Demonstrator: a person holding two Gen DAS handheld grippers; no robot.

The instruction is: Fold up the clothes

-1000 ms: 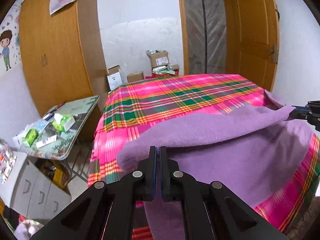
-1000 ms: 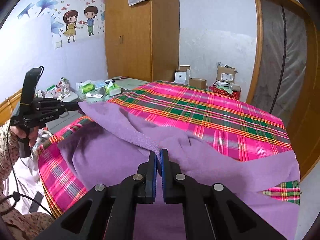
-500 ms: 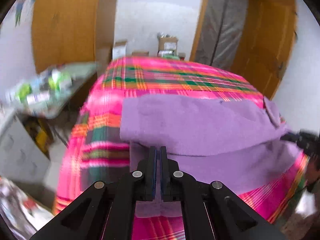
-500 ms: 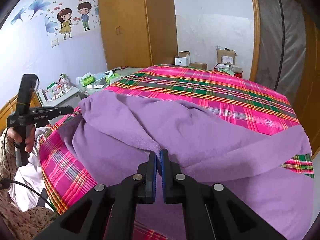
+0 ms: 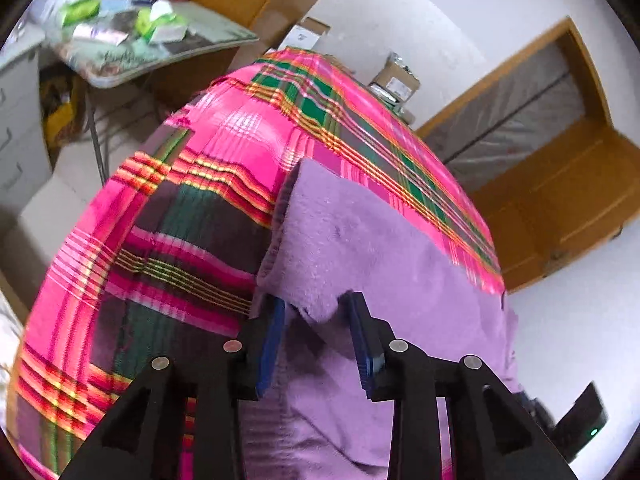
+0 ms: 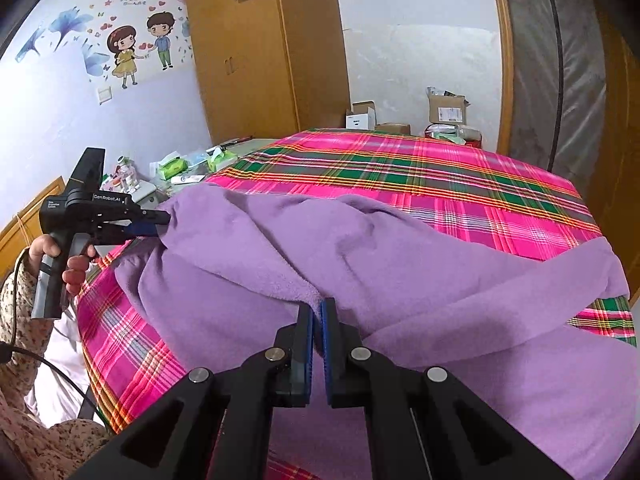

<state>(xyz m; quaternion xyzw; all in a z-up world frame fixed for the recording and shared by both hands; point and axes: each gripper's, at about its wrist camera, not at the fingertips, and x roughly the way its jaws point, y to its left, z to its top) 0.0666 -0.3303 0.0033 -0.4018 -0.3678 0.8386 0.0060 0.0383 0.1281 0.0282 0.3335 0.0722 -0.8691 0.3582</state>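
The left gripper (image 5: pixel 316 332) has its fingers (image 5: pixel 272 340) spread apart, a corner of the purple garment (image 5: pixel 360 248) hanging loose between them. The garment lies folded over itself on a bed spread with a pink, green and orange plaid cover (image 5: pixel 192 216). Beyond the bed's corner stands a bench (image 5: pixel 160 56) littered with green and white packets. Cardboard boxes (image 5: pixel 394 80) sit against the white wall, beside a wooden door frame (image 5: pixel 560 184).

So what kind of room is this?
Most likely a home bedroom: a bed under a plaid cover, a tall wooden wardrobe, and cartoon wall stickers of a boy and girl.
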